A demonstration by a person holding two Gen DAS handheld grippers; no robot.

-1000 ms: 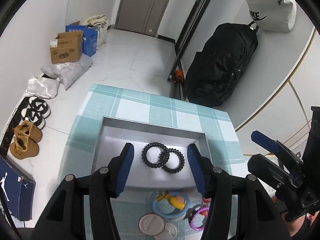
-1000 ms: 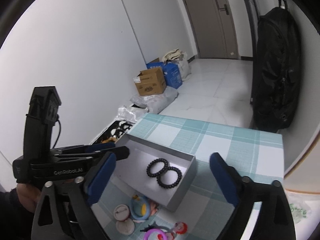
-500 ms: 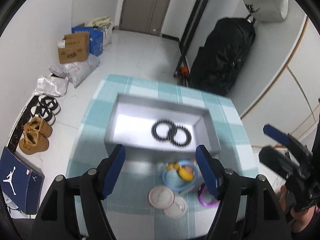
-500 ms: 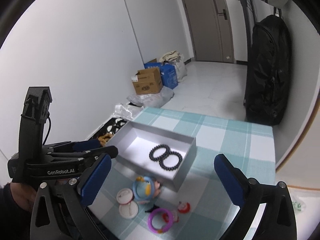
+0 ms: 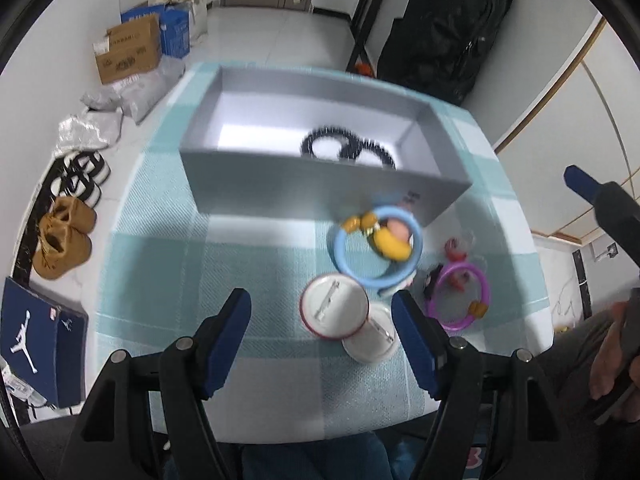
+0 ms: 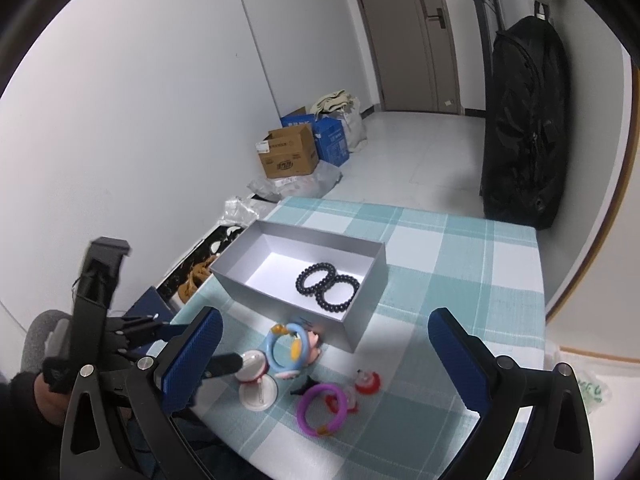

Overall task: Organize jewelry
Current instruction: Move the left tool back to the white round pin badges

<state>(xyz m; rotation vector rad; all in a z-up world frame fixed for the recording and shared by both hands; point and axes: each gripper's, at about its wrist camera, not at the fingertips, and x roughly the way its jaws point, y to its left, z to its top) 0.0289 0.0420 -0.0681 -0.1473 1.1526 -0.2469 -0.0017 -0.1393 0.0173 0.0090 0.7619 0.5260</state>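
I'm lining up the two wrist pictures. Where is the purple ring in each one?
Left wrist: purple ring lies right of centre on the checked tablecloth, right of the two white badges.
Right wrist: purple ring sits low, centre.
Shared landmark: the grey box holding two black hair ties.

A home entryway with a white tiled floor [image 6: 420, 152] and a grey door [image 6: 404, 36]. Shoes [image 5: 62, 232] line the wall beside cardboard boxes [image 6: 286, 152]; a black backpack [image 6: 524, 120] hangs nearby. A counter wears a teal checked cloth [image 6: 460, 264].
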